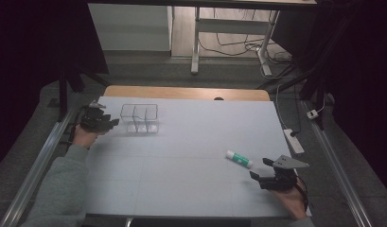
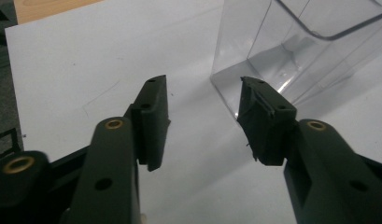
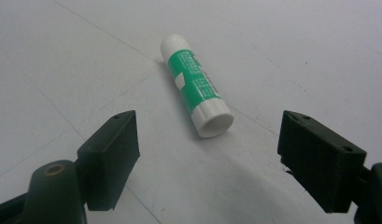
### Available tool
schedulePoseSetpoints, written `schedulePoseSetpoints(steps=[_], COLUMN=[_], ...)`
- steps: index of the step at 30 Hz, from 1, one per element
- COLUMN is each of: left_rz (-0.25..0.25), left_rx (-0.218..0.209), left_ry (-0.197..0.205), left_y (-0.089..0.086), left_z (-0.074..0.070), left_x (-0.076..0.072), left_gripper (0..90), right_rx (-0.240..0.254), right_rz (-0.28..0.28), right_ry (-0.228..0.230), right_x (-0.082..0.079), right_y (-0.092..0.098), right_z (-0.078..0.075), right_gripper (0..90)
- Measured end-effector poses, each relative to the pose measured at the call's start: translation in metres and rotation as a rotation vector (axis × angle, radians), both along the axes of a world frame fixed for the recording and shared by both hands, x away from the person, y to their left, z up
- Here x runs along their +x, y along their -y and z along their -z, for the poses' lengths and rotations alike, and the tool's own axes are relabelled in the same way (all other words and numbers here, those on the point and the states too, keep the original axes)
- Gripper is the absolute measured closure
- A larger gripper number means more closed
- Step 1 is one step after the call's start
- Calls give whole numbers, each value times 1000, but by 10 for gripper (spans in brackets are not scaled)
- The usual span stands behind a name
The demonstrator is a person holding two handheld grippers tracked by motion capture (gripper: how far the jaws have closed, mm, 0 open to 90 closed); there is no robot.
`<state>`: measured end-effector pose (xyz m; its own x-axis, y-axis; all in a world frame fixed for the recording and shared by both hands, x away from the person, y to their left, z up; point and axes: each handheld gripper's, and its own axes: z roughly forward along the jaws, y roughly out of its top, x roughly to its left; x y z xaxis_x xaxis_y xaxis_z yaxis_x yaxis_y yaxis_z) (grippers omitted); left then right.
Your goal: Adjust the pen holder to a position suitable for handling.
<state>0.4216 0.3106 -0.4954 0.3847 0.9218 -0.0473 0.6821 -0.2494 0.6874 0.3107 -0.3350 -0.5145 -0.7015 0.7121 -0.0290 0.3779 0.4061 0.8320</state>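
A white and green glue stick (image 1: 239, 158) lies flat on the pale table sheet at the right. In the right gripper view the glue stick (image 3: 196, 86) points its flat end toward me, just beyond the wide-open jaws of my right gripper (image 3: 207, 149). That right gripper (image 1: 263, 170) hovers a short way behind the stick. A clear plastic box (image 1: 140, 118) with compartments stands at the far left. My left gripper (image 1: 110, 122) is open beside the box's left wall; in the left gripper view the clear box (image 2: 300, 46) rises just past the open left gripper (image 2: 202, 100), not touched.
The pale sheet (image 1: 181, 156) covers a wooden table whose far edge (image 1: 186, 92) shows. Metal rails (image 1: 37, 165) run along both sides. A power strip (image 1: 294, 140) and cables lie on the floor at the right. Desk legs (image 1: 196, 42) stand beyond.
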Motion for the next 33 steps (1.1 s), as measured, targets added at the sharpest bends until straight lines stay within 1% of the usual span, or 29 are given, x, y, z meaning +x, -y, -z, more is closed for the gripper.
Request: schedulePoseSetpoints(steps=[2,6,7,8,10,11,12,13,14,19,21,23,29,30,33], left_rz=[5,3,3,3,2,0,-1,-1,0,3,15,30,60,53,48], left_rx=[7,6,6,5,8,11,10,11,10,-21,-36,-45,-54,-48,-60], left_ry=[-4,-10,-11,-10,-7,-6,-8,-8,-7,-12,-8,-13,-17,-16,-23], left_y=[0,-1,-1,-2,-3,-3,-4,-4,-4,-3,0,3,13,15,14], left_z=[1,2,3,3,4,5,6,6,7,8,8,9,12,13,15], left_x=[3,8,9,11,12,13,14,14,15,19,20,22,25,26,29], left_gripper=[572,685,685,741,786,786,847,847,884,888,889,888,889,888,888], right_rx=[0,-2,-2,-3,-4,-4,-5,-5,-4,-4,-5,-12,-11,-11,-14], right_rz=[3,1,1,-1,-2,-2,-2,-2,0,3,3,5,6,6,9], right_ry=[-2,-11,-11,-10,-9,-9,-9,-9,-10,-10,-11,-10,-11,-11,-9], right_x=[0,1,1,1,1,1,1,1,1,1,1,1,0,0,0], right_y=[0,0,0,-1,-1,-1,-1,-1,-1,0,0,0,1,1,1], right_z=[0,1,1,2,2,2,2,2,2,2,2,2,2,2,2], right_gripper=[205,204,204,204,205,205,204,204,204,205,204,204,205,205,205])
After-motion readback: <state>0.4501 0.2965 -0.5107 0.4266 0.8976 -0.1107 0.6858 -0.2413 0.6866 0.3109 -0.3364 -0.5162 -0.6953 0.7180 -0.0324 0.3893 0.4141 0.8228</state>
